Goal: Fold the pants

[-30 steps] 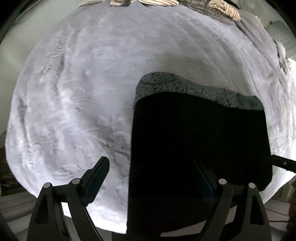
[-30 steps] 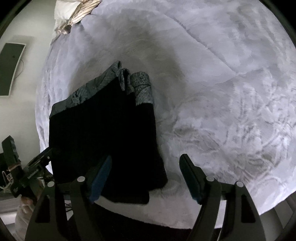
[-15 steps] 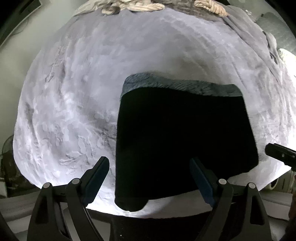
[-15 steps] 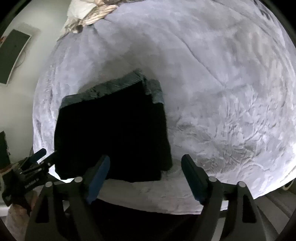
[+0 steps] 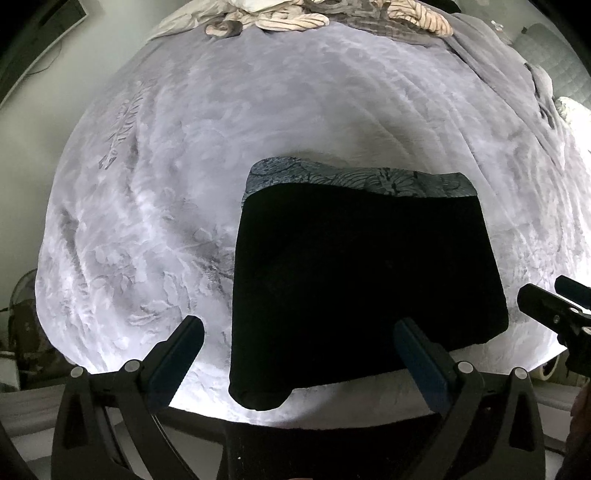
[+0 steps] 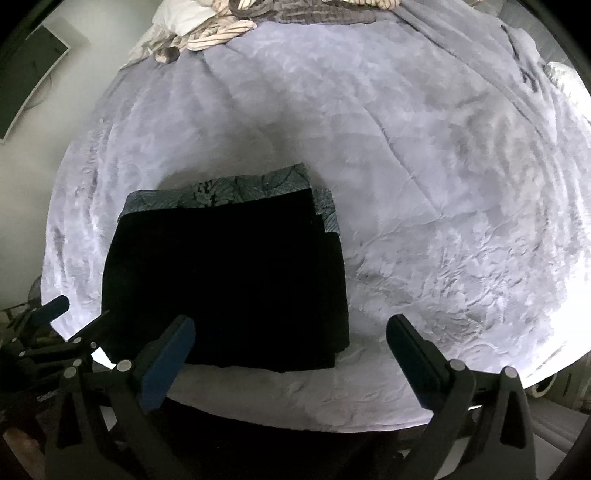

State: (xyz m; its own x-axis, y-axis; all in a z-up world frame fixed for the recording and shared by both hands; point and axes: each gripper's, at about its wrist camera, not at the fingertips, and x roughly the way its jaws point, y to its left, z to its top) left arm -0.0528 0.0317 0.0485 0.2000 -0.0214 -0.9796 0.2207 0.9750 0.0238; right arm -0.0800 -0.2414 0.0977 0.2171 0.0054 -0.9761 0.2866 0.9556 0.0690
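On the bed's pale grey blanket (image 5: 177, 177) lie the black pants (image 5: 354, 273), folded into a flat rectangle near the front edge, patterned grey waistband (image 5: 354, 179) on the far side. Left gripper (image 5: 295, 343) hangs above the near edge, jaws spread wide, gripping nothing. Right gripper (image 6: 291, 343) also wide apart and empty, pants (image 6: 229, 280) ahead and to its left side. Each claw is partly visible at the edge of the other's view. Striped bedding (image 5: 280, 18) bunched at the far end of the bed.
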